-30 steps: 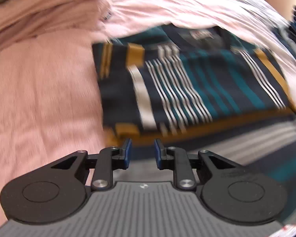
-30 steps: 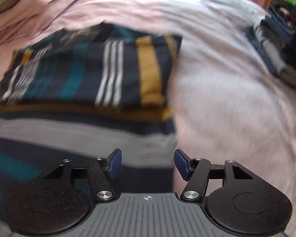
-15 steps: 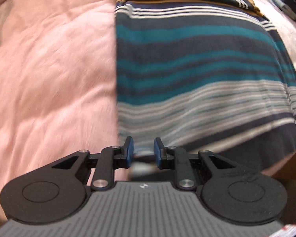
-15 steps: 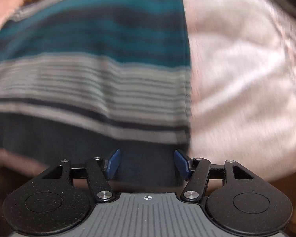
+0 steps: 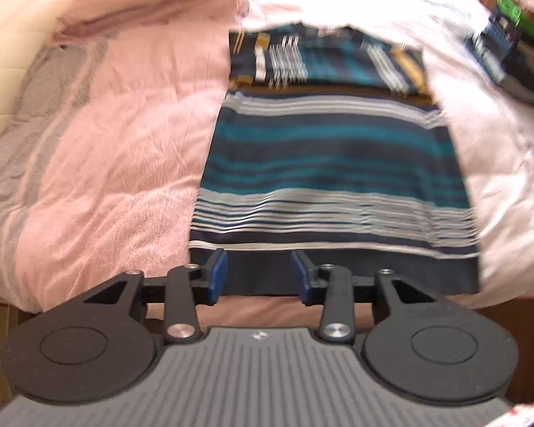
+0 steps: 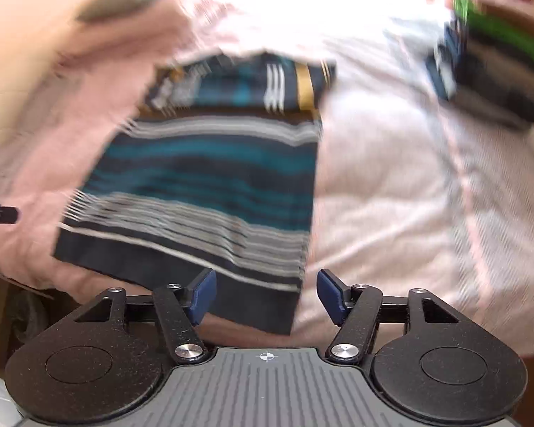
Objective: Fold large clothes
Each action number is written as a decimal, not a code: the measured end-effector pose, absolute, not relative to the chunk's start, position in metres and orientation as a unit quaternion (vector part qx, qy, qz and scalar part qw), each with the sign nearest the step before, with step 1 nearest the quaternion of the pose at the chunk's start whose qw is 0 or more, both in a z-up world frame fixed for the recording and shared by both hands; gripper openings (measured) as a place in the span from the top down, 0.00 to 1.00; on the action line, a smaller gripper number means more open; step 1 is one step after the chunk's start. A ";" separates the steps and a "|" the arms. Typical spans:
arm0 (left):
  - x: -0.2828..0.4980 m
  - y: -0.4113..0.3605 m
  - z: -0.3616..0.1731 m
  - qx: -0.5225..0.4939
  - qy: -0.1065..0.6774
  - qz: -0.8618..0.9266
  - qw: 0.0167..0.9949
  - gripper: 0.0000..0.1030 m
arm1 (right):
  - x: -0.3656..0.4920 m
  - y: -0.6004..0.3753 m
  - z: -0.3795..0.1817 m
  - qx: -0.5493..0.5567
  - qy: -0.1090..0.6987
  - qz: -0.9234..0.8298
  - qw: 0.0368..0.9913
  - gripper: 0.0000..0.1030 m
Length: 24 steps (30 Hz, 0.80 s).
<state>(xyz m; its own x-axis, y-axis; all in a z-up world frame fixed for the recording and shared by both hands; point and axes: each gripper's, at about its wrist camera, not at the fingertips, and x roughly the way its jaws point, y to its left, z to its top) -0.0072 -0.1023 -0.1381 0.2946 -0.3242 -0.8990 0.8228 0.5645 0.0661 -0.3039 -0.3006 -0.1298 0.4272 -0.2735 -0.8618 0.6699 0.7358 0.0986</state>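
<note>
1. The striped garment (image 5: 333,163) lies flat on the bed, on the pink bedspread (image 5: 99,163), as a long narrow panel. Its sleeve parts are tucked in at the far end, and its dark hem sits at the near edge of the bed, just ahead of my tools.

2. My left gripper (image 5: 259,274) has its jaws apart and empty. It is lined up with the hem near the garment's left corner, I judge so that it can take that corner.

3. My right gripper (image 6: 266,296) also has its jaws apart and holds nothing. The garment's right corner shows between the blue pads in the right wrist view, though I cannot tell whether the pads touch the cloth.

4. With one tool at each lower corner, the hem can be lifted evenly. I judge that the next move is to clamp both corners and carry the hem up toward the collar end, halving the length.

5. The risk is pinching the bedspread along with the hem, or taking only the top layer so the fold opens.

6. A stack of folded clothes (image 6: 495,82) sits far right on the bed, well apart, likely where this one goes when done.
</note>
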 end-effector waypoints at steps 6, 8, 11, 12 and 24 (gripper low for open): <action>-0.063 -0.089 -0.074 0.246 0.409 -0.386 0.789 0.53 | -0.318 -0.259 -0.080 0.182 0.422 -0.258 0.850 0.38; -0.078 -0.080 -0.057 0.245 0.399 -0.384 0.796 0.53 | -0.323 -0.249 -0.073 0.181 0.415 -0.251 0.856 0.38; -0.091 -0.071 -0.044 0.243 0.390 -0.382 0.802 0.52 | -0.328 -0.239 -0.065 0.176 0.411 -0.244 0.860 0.37; -0.094 -0.069 -0.042 0.242 0.388 -0.384 0.802 0.52 | -0.329 -0.238 -0.064 0.172 0.410 -0.244 0.862 0.37; -0.083 -0.071 -0.032 0.252 0.369 -0.415 0.792 0.47 | -0.304 -0.249 -0.058 0.184 0.398 -0.254 0.862 0.37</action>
<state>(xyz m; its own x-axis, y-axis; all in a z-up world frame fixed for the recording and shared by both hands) -0.0825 -0.0714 -0.0317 0.3829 -0.4721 -0.7941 0.8443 0.5276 0.0934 -0.3040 -0.2485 -0.0576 0.5542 -0.2911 -0.7798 0.5844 0.8032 0.1154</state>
